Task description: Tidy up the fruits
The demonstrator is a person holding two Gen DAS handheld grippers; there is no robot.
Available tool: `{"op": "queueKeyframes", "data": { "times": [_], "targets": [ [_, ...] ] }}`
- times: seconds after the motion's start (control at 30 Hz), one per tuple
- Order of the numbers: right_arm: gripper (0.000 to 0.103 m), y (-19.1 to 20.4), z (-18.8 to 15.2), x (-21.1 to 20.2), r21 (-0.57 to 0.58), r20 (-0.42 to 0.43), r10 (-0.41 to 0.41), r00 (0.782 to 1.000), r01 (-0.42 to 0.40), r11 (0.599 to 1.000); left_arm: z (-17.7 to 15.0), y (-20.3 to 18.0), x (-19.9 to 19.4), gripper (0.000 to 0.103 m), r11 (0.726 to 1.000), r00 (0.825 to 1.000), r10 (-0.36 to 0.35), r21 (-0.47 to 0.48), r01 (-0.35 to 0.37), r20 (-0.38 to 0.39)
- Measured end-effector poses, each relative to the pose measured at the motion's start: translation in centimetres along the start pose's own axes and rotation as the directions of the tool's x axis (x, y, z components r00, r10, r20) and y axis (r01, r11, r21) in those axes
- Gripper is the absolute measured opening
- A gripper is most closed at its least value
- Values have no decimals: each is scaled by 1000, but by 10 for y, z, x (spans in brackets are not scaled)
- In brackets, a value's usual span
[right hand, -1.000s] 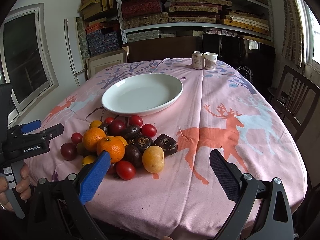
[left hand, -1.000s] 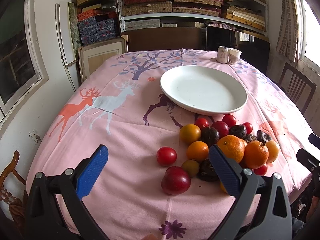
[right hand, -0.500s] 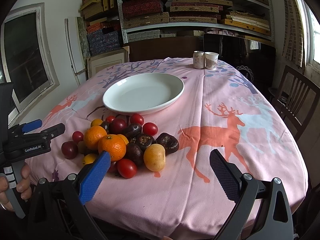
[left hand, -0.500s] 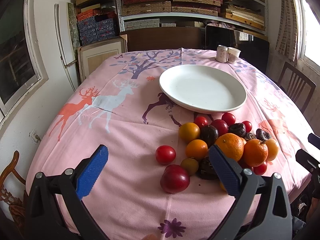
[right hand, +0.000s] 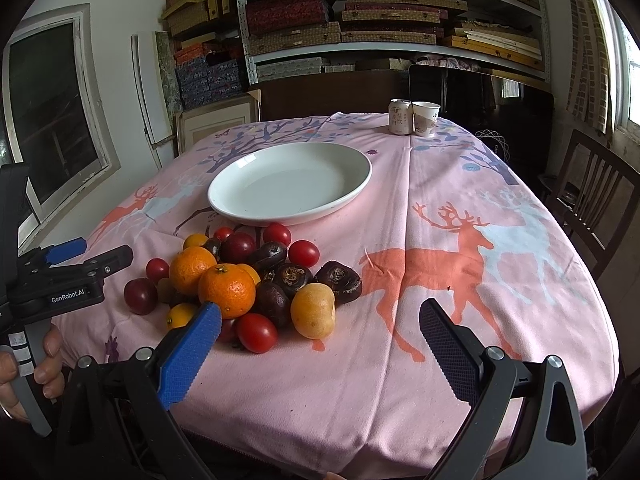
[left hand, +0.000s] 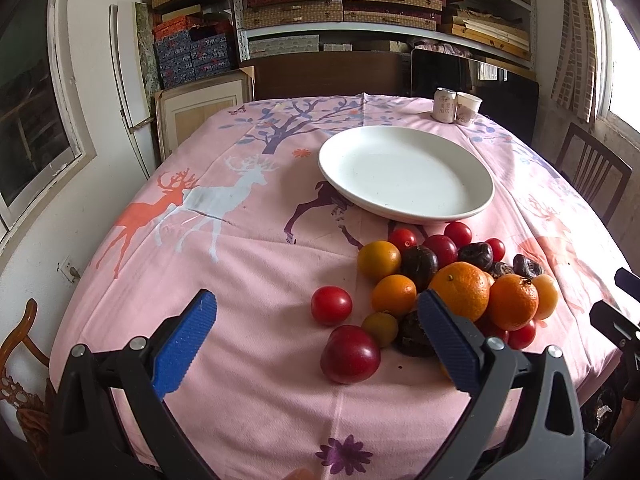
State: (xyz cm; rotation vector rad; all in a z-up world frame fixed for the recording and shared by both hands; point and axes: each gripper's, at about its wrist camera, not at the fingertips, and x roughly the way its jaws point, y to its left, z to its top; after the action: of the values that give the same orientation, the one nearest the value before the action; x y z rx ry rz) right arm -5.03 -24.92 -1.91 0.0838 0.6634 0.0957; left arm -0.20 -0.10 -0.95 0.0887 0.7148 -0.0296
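A heap of fruit lies on the pink tablecloth in front of an empty white plate [left hand: 404, 176], which also shows in the right wrist view [right hand: 290, 184]. The heap holds two oranges [left hand: 462, 290] [right hand: 226, 290], red cherry tomatoes [left hand: 331, 305], a dark red plum [left hand: 350, 354], dark water chestnuts [right hand: 338, 276] and a yellow fruit [right hand: 313, 311]. My left gripper [left hand: 316, 340] is open and empty, just short of the plum. My right gripper [right hand: 320, 340] is open and empty, just short of the heap's right side.
A drink can [right hand: 399, 117] and a paper cup [right hand: 425, 119] stand at the table's far edge. A wooden chair [right hand: 592, 204] stands to the right. Shelves of boxes fill the back wall. The left gripper's body shows at the left in the right wrist view [right hand: 60, 280].
Both grippers have crept slightly forward toward the fruit heap. Nothing was taken hold of and the fruit has not moved.
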Motion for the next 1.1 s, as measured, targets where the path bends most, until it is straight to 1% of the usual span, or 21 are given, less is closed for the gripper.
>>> {"op": "queueKeyframes", "data": {
  "times": [0.8, 0.9, 1.0, 1.1],
  "targets": [
    [99, 2, -3, 3, -4, -9, 7, 1000, -7, 1000, -3, 1, 2, 99, 1000, 1000, 0, -1, 0, -7],
    [99, 2, -3, 3, -3, -9, 3, 1000, -3, 1000, -5, 4, 3, 99, 1000, 1000, -14, -4, 14, -13],
    [99, -1, -4, 2, 5, -10, 1, 1000, -1, 1000, -15, 5, 8, 99, 998, 998, -44, 41, 46, -36],
    [99, -7, -5, 4, 17, -18, -4, 1000, 4, 1000, -28, 3, 15, 99, 994, 998, -25, 108, 30, -53]
  ]
}}
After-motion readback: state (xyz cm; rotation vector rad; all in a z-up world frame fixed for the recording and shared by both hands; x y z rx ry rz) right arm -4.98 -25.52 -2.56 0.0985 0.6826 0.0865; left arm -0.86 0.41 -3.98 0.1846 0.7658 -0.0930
